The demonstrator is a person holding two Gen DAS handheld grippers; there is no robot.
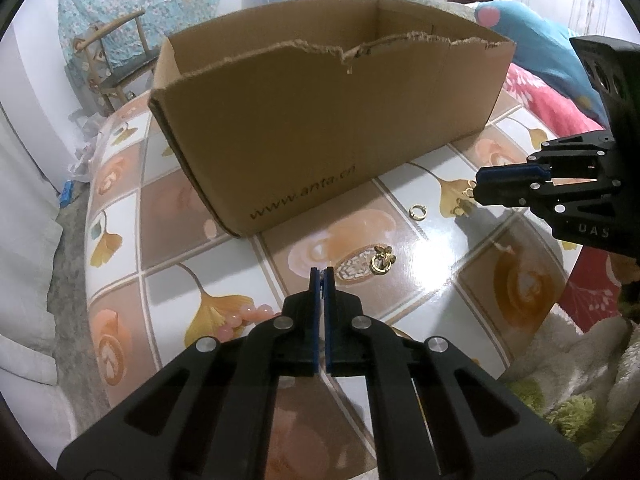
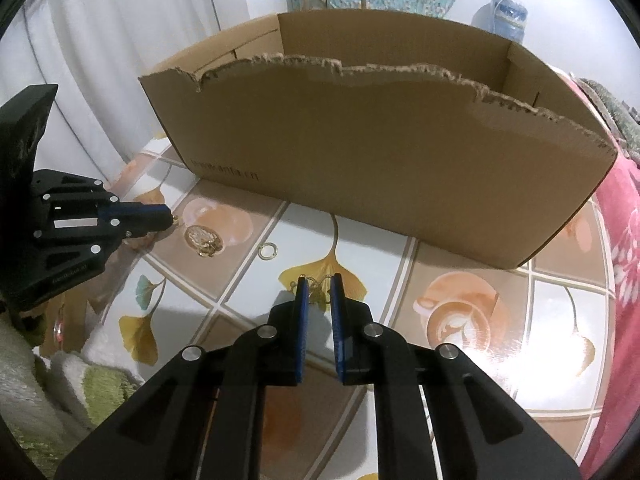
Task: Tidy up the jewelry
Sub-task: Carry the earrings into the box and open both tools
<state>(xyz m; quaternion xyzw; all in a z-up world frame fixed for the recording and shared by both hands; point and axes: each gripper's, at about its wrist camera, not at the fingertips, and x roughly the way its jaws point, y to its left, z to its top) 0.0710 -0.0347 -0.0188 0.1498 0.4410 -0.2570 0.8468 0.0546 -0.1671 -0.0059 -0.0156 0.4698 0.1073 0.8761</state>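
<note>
The cardboard box (image 1: 320, 120) stands on the table (image 1: 460, 280) beyond both pairs of jaws, open at the top with a torn near edge. Its long axis runs across both views. Only the inner walls show over the edge; I cannot tell what lies inside.

The left gripper (image 1: 322, 276) has its jaws pressed together, and nothing can be seen between them. Just ahead of the tips and slightly to the right lies a gold flower earring (image 1: 382, 261) flat on the table. Further ahead and more to the right lies a small gold ring (image 1: 417, 212). Pink beads (image 1: 248, 318) lie on the table to the left of the jaws, partly hidden by the gripper.

The right gripper (image 2: 319, 284) has its jaws a little apart, with a small gold earring (image 2: 318, 286) between the blue pads (image 2: 301, 312). Whether the pads touch it, I cannot tell; its direction is too small to read
</note>
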